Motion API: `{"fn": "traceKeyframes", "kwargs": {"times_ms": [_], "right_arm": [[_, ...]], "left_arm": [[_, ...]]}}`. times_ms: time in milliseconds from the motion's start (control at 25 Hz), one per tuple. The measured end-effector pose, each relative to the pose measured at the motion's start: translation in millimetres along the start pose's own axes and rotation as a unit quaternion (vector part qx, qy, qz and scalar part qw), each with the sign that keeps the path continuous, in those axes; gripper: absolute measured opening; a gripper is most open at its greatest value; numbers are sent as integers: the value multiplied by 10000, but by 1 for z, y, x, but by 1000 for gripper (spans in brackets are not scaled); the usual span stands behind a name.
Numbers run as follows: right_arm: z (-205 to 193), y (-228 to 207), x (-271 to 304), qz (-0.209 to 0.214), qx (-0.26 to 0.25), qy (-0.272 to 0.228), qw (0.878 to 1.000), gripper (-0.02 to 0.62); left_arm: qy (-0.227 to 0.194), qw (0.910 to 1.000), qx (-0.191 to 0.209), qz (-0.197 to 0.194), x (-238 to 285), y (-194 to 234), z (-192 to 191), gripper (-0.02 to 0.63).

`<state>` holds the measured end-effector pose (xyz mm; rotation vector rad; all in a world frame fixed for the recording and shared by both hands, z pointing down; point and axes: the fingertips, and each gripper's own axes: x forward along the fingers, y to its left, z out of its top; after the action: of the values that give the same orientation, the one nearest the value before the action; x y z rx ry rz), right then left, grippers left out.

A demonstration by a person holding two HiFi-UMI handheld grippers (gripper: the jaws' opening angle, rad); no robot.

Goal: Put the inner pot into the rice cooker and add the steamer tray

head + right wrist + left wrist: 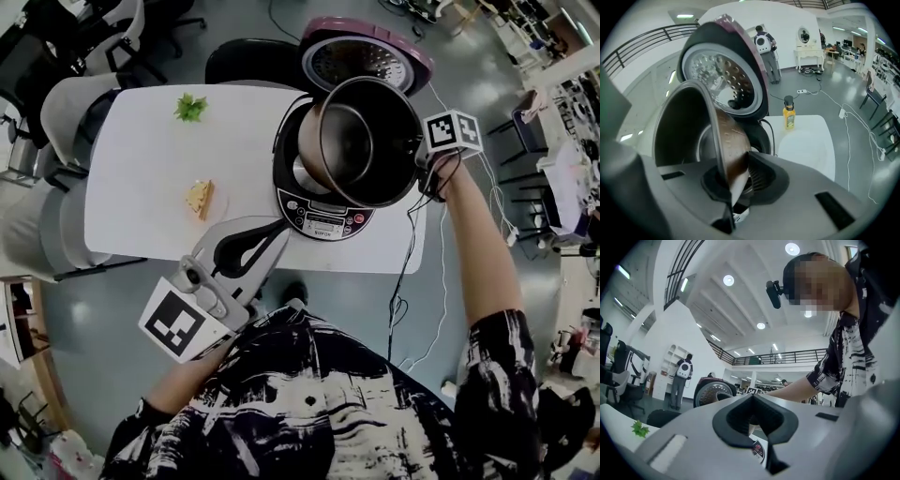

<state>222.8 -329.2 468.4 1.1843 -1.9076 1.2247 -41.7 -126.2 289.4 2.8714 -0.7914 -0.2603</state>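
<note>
**Head view.** The white table (150, 187) had open surface across its left and middle. A green sprig (190, 107) lay near the far edge and a yellow wedge (199, 198) near the middle, the two well apart. The rice cooker (323, 220) stood at the table's right end, close to the near edge, with its lid (375, 47) swung back past the far edge. A cable (408, 253) hung off the right edge. The right arm reached forward, extended. The right gripper (419, 176) was clamped on the right-hand rim of the inner pot (375, 141). The pot hung tilted over the cooker's opening and was not seated. The left gripper (272, 232) was held low over the near edge, pointing at the cooker, its jaw tips together and empty.

**Left gripper view.** The left gripper (752, 401) pointed nearly level. Its jaws met at the tips with nothing between them. The cooker's control panel (758, 451) showed just below the pads. The lid (712, 392) rose behind, left of the jaws.

**Right gripper view.** The right gripper (733, 176) pointed steeply down. Its jaws were closed tight on the pot wall, which ran edge-on between the pads. The inner pot (684, 126) leaned to the left, above the cooker body (761, 136). The open lid (726, 70) stood just behind the pot. A yellow bottle (788, 115) stood by the table's far edge, with bare surface to the right.
</note>
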Motion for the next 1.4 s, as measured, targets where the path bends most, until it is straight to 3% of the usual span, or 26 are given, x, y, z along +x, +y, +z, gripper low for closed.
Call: {"fn": "traceKeyframes", "kwargs": {"times_ms": [480,1040,1400], "right_arm": [[-9,-17,54,-801,20,303,9963,9],[-30,-34,84,-1140,229,857,9895,9],[-25,-36,87,-1662,-288,1015,9804,9]], "left_arm": [[-17,9987,-113,500,-33,20,-2,5],[-32,9979,-127,628,-48,31,-5,5],[-63,9976,-183,662,-52,39,-6,5]]}}
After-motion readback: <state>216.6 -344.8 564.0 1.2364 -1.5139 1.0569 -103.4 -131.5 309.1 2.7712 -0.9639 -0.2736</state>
